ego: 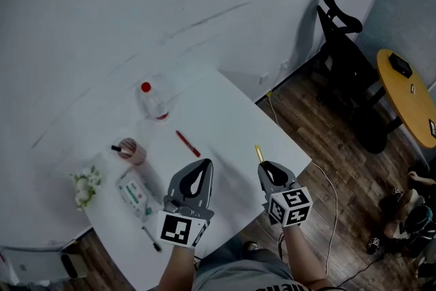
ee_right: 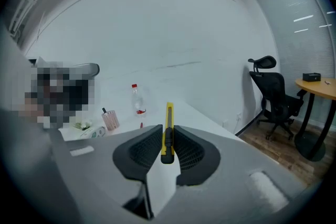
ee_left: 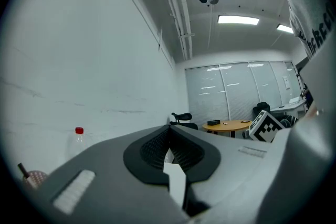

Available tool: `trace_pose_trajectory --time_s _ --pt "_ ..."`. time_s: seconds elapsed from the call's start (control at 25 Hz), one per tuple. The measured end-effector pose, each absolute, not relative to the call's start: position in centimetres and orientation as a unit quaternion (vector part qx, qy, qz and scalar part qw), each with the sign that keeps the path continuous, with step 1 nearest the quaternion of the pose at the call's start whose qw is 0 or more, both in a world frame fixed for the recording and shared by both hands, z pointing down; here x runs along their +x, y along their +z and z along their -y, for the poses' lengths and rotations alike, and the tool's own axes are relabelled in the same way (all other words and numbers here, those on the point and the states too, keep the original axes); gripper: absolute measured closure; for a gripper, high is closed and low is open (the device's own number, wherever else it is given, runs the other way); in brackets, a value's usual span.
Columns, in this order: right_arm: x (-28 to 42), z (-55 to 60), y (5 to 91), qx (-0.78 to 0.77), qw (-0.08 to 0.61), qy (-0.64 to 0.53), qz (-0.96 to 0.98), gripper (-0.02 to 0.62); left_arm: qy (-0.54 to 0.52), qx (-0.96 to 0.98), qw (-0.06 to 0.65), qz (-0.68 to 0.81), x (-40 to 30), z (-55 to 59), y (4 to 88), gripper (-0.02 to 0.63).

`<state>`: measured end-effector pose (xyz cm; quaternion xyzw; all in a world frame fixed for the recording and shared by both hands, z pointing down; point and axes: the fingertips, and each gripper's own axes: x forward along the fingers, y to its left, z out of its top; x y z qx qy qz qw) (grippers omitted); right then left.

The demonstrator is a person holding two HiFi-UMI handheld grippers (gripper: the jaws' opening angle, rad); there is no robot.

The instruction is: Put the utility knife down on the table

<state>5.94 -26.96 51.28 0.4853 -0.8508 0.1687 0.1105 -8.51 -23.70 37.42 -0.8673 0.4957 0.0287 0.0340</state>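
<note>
Table (head view): white table (ego: 225, 105) carrying clear bottle (ego: 153, 102) with red cap, red pen (ego: 188, 144), pink cup (ego: 131, 150), wipes pack (ego: 135, 193), small flowers (ego: 85, 186).
Left gripper (head view): left gripper (ego: 204, 163) over near edge of table, tips pointing away from the person.
Right gripper (head view): right gripper (ego: 263, 165) near it on the right, over the table's near right edge; yellow utility knife (ego: 259, 152) sticking out past the tips.
Left claw (left gripper view): jaws pressed together, nothing between them; bottle at far left, right gripper's marker cube (ee_left: 268, 126) at right.
Right claw (right gripper view): jaws closed onto utility knife (ee_right: 168, 123) near its rear end, black slider between the pads, yellow body pointing forward over the tabletop.
Knife location: clamped in right gripper, not lying on table; tip contact with tabletop not discernible.
</note>
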Motion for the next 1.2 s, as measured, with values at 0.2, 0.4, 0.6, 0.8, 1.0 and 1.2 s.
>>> trace_pose_trajectory --time_s 0.2,0.4,0.6,0.8,1.0,1.2 --pt "5.9 27.5 54.2 0.488 0.138 0.197 0.839 0.528 0.024 -0.869 0.023 -0.493 -8.8 24.3 38.3 0.600" --pt "5.8 27.9 56.6 0.489 0.160 0.216 0.829 0.528 0.021 -0.870 0.017 -0.492 -9.2 25.0 39.0 0.600" --pt "5.5 28.4 58.8 0.489 0.189 0.228 0.821 0.528 0.016 -0.873 0.012 -0.488 -9.5 25.3 39.6 0.598" --pt "5.2 29.0 60.6 0.488 0.216 0.236 0.812 0.528 0.015 -0.873 0.003 -0.487 -10.0 25.9 40.2 0.600" --pt "5.3 29.3 62.0 0.487 0.238 0.244 0.804 0.528 0.015 -0.874 -0.004 -0.485 -10.2 26.3 40.7 0.600" --pt "5.2 29.5 63.5 0.487 0.258 0.256 0.794 0.528 0.018 -0.876 -0.008 -0.482 -10.4 26.6 41.0 0.600"
